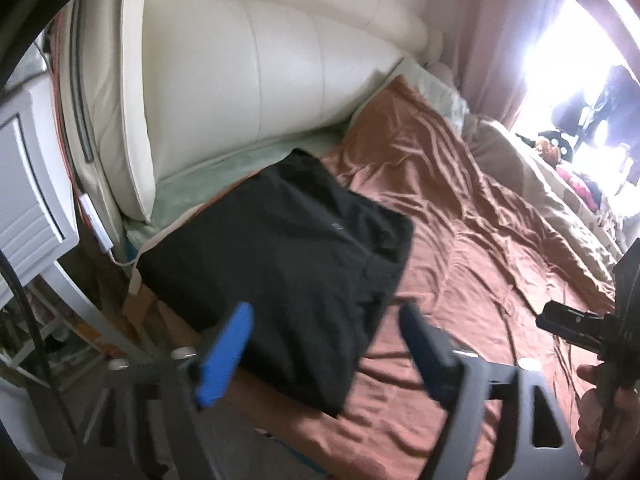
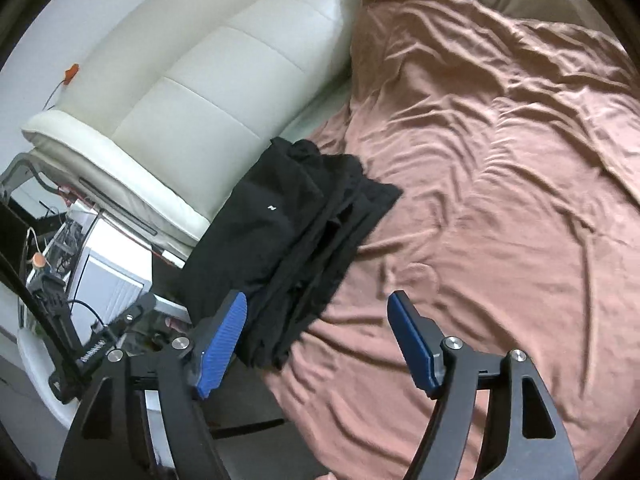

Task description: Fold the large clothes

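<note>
- Our left claw [image 1: 326, 344] is spread wide with nothing between its blue pads, hanging above the near edge of the black garment [image 1: 280, 256].
- Our right claw [image 2: 320, 344] is spread too and grips nothing; in its view the garment's near end lies just beyond the left pad.
- The black garment [image 2: 296, 248] sits folded in a layered stack on the brown bedspread [image 2: 500, 168], at the bed's corner beside the cream headboard [image 2: 208, 92].
- We judge the fold largely done — the layers lie stacked, though on one side they fan out unevenly instead of lining up.
- Risk one: the stack sits close to the bed's edge, so a brush from either claw could push it off toward the white cabinet [image 1: 28, 184] and the clutter below.
- Risk two: the bedspread is heavily wrinkled and soft, so pressing or tugging on the stack could drag the cloth beneath and let the layers slide apart.
- Risk three: if we pinch again to square it up, we might catch only the top layer and undo the fold.
</note>
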Motion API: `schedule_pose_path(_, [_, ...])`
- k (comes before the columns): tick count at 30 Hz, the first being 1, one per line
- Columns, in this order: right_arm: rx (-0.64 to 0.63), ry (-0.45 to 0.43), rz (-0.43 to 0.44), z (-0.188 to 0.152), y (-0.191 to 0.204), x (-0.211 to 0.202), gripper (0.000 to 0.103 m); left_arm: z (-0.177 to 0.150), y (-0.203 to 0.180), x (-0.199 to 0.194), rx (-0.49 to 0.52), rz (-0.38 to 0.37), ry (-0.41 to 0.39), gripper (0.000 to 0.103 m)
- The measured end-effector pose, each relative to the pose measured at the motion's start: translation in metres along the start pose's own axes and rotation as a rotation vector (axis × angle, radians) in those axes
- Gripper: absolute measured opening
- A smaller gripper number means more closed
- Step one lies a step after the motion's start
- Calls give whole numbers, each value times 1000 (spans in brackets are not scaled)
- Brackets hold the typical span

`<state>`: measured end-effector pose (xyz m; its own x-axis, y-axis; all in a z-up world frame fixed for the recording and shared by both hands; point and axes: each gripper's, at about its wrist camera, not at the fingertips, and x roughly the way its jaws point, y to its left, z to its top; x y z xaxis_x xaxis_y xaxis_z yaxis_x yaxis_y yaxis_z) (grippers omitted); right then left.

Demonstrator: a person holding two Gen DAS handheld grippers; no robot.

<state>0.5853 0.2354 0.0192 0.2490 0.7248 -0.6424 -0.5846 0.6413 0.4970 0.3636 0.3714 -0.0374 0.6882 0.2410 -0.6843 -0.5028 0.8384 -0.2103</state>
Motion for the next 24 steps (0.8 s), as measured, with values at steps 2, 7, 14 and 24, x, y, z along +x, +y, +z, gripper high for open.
schedule_pose_path(2, [-17, -18, -16, -13, -2, -25, 75, -6, -14, -10, 21, -8, -11, 90])
schedule_pose_path(7, [-48, -70, -71, -43, -7, -80, 82, -26, -47, -34, 50, -28, -26, 92])
schedule_pose_path(14, [-120, -135, -185, -83, -4, -148, 83, -58, -91, -69, 74, -53, -77, 102])
schedule_pose_path(24, [-184, -223, -305, -152, 12, -232, 93, -108, -151, -111, 153, -92, -127, 102])
